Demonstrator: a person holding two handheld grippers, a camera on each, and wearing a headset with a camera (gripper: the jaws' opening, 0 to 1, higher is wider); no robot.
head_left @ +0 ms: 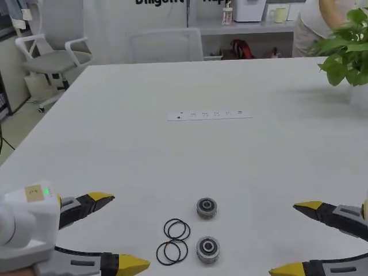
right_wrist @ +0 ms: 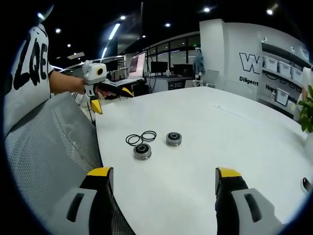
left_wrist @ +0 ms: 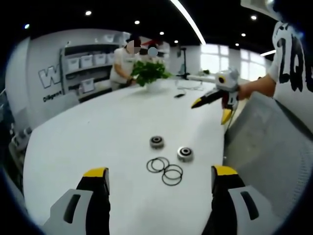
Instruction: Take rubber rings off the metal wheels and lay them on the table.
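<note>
White and broad, the surface [head_left: 115, 132] carries all of the work. Over its near edge the left gripper [head_left: 130, 231] is held with its yellow-tipped jaws spread wide and nothing between them; the right gripper [head_left: 282, 238] is held at the opposite side, with its jaws likewise parted and empty. Neither gripper is in touch with any of the task's things.

Between the two grippers, somewhat nearer the left one, the rubber rings [head_left: 174, 240] are laid flat on the surface. They are thin, black and round, and four can be made out, set as two overlapping pairs, one pair just beyond the other; whether the pairs touch cannot be told.

Just to the right of the rings two metal wheels are laid flat, well apart from the right gripper. The near wheel [head_left: 207, 248] is seen just beside the nearer pair of rings; the far wheel [head_left: 206, 207] is set a little beyond it, apart from it. Each wheel is small, round and grey, with a dark band around a bright hub; whether a ring sits on either rim cannot be told.

Farther out, a pale strip [head_left: 210, 115] is seen across the middle of the surface; a green plant [head_left: 345, 49] is placed at the far right; an office chair [head_left: 52, 52] is parked beyond the far left corner. A grey mesh chair back [right_wrist: 49, 152] is seen beside the surface in the right gripper view.
</note>
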